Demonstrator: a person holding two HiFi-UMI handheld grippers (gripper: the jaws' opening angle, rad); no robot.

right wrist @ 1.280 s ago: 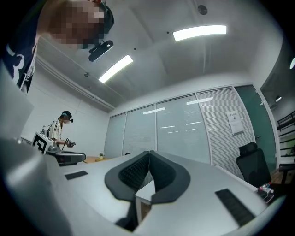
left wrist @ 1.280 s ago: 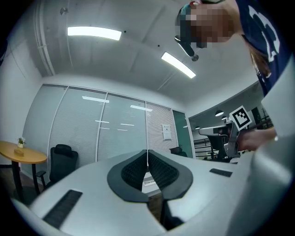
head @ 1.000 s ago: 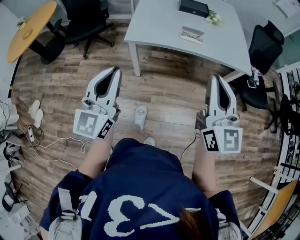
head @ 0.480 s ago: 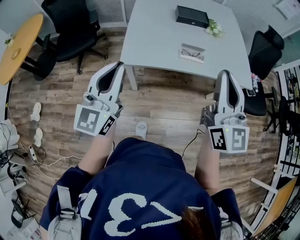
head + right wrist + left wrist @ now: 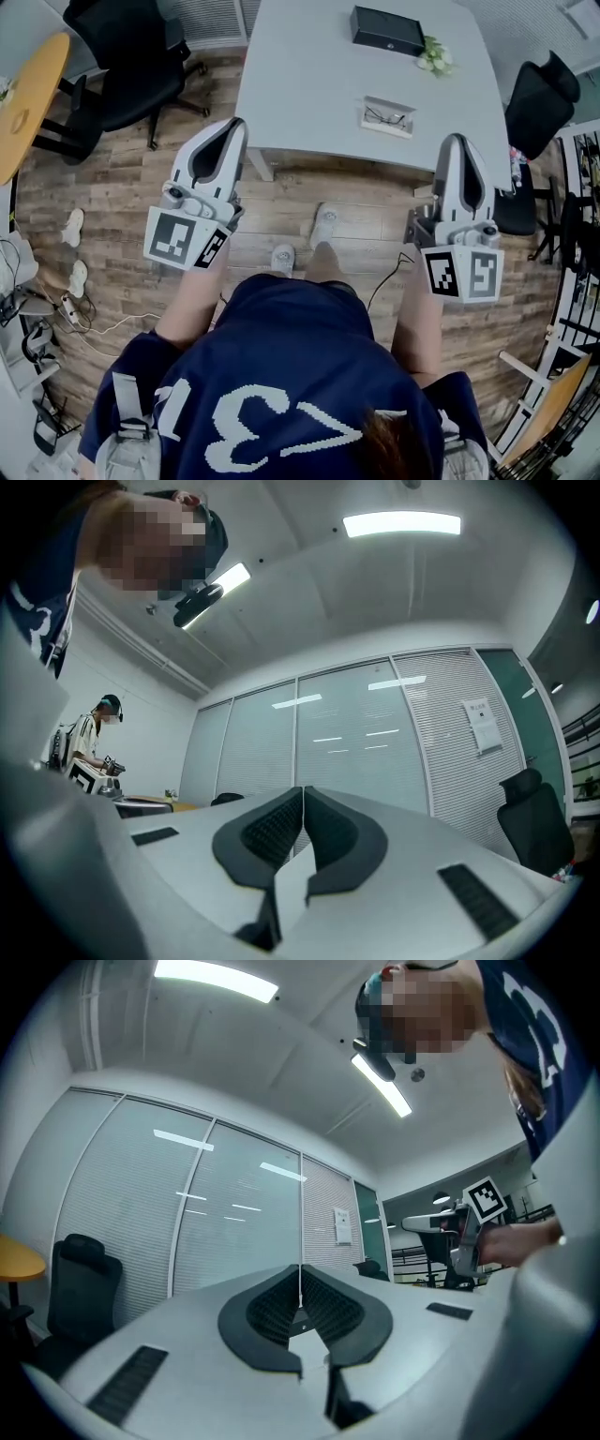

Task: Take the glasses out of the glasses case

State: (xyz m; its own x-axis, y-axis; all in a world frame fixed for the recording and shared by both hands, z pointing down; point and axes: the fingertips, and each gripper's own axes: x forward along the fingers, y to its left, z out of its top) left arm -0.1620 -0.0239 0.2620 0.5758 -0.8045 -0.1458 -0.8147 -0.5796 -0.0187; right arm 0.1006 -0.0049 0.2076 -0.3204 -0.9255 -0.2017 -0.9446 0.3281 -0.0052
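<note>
Two clenched, empty grippers, left gripper (image 5: pixel 228 131) and right gripper (image 5: pixel 457 145), hang at the table's (image 5: pixel 300 84) near edge. Toward that edge, right of middle, the open glasses case (image 5: pixel 382 127) holds the glasses (image 5: pixel 387 115). Reach in with jaws shut and you'd likely shove it away.

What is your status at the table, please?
Left gripper shut, empty; right gripper shut, empty. Glasses visible in glasses case on table, untouched. Nothing blocking.
</note>
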